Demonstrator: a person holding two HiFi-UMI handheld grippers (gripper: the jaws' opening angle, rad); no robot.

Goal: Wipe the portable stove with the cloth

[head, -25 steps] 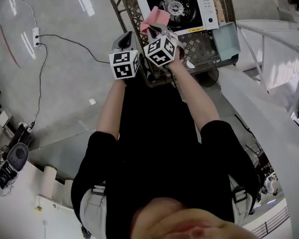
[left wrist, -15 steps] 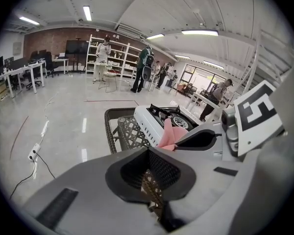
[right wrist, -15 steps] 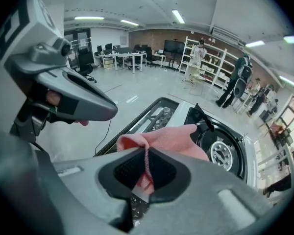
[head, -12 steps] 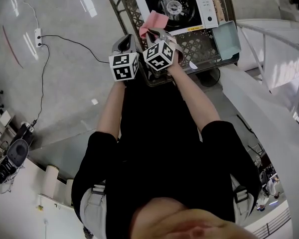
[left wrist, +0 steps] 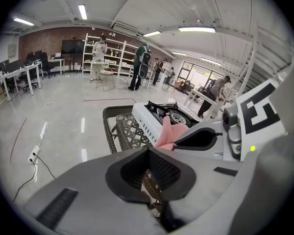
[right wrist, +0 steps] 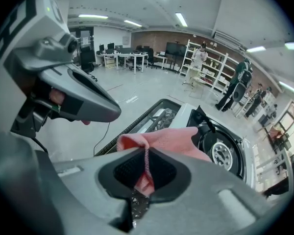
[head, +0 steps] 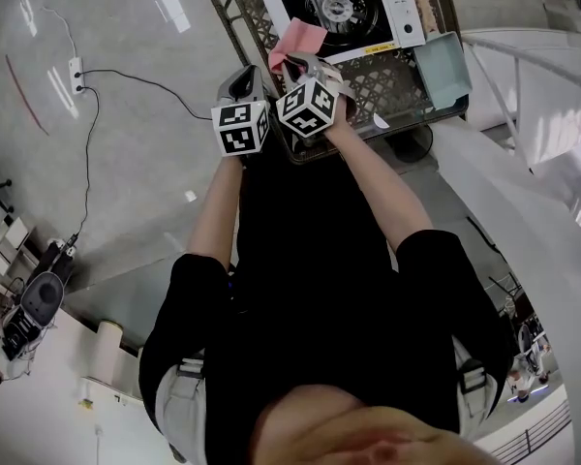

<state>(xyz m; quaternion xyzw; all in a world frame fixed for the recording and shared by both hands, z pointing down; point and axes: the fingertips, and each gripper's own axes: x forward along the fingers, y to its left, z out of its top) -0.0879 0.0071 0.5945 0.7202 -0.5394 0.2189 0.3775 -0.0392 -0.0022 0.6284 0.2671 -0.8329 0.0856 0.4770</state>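
At the far end of the person's outstretched arms (head: 216, 216), toward 12 o'clock in the head view, both grippers sat side by side above the near edge of a woven lattice table (head: 373, 83). The left gripper (left wrist: 148, 153), at 9 o'clock of its partner, had its jaws pressed together with nothing between them. The right gripper (right wrist: 146, 156) was clamped on a pink cloth (right wrist: 172, 137), one fold pinched between the jaws and the rest spreading forward.

Just beyond, at 12 o'clock, the white portable stove (head: 341, 8) with its black top and round burner sat on the table. The cloth overlapped its 7 o'clock corner, though I could not tell whether they touched. A pale blue tray (head: 438, 69) rested at the table's 3 o'clock edge. Farther off at 10 o'clock, a black cable (head: 140, 78) ran across the grey floor (head: 126, 182) to a power strip (head: 75, 67).
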